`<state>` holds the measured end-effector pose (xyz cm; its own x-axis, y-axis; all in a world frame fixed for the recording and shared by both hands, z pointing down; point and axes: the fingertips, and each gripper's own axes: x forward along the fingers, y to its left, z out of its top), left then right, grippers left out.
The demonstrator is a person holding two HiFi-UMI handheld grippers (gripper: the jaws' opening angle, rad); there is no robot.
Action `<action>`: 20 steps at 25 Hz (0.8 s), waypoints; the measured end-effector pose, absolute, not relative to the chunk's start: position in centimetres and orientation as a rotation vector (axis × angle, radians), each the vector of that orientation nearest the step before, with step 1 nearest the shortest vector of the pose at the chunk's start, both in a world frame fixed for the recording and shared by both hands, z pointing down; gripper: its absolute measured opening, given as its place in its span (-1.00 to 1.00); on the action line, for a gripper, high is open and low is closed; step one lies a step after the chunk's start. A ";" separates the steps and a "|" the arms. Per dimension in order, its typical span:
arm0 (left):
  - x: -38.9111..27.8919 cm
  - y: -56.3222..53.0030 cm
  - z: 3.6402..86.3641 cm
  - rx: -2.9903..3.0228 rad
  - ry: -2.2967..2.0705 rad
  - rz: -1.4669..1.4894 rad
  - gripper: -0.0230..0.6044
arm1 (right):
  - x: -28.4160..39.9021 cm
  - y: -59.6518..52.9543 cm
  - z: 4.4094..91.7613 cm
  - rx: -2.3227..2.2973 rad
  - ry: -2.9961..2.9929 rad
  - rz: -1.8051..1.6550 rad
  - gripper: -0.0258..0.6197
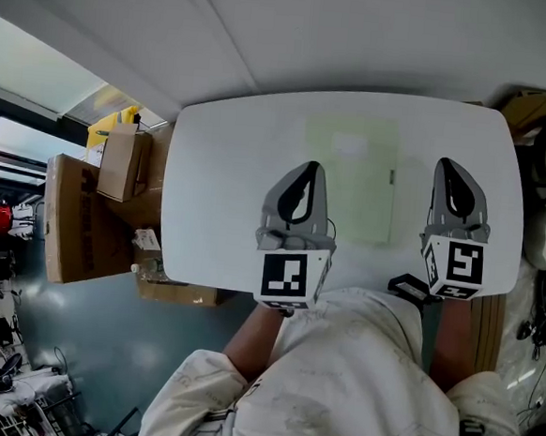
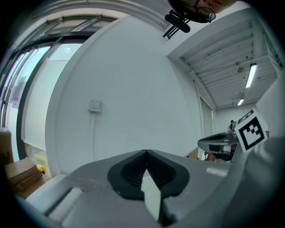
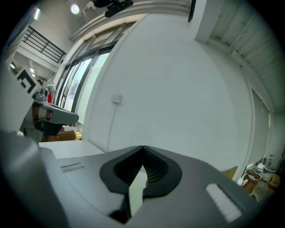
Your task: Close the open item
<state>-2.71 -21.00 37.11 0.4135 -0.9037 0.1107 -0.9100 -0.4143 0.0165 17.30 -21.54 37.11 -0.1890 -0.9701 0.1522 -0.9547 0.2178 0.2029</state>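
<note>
Head view: one left gripper (image 1: 311, 169) and one right gripper (image 1: 449, 169), fingers together, empty, near one folder (image 1: 361, 172).

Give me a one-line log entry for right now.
left gripper: shut, empty | right gripper: shut, empty | pale green folder: flat on table

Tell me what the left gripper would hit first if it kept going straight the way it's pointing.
Probably the white wall beyond the table. The left gripper, shut, points about level, and nothing shows in between, though depth is unclear.
</note>
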 end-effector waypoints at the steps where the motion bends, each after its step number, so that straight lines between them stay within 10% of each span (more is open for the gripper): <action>1: -2.7 -21.0 37.2 2.571 -1.655 0.128 -0.92 | 17.4 -21.4 36.5 1.830 -2.254 -0.098 -0.92; 20: -4.2 -21.0 32.8 2.572 -1.786 0.014 -0.92 | 15.5 -19.2 28.3 1.899 -2.381 -0.335 -0.92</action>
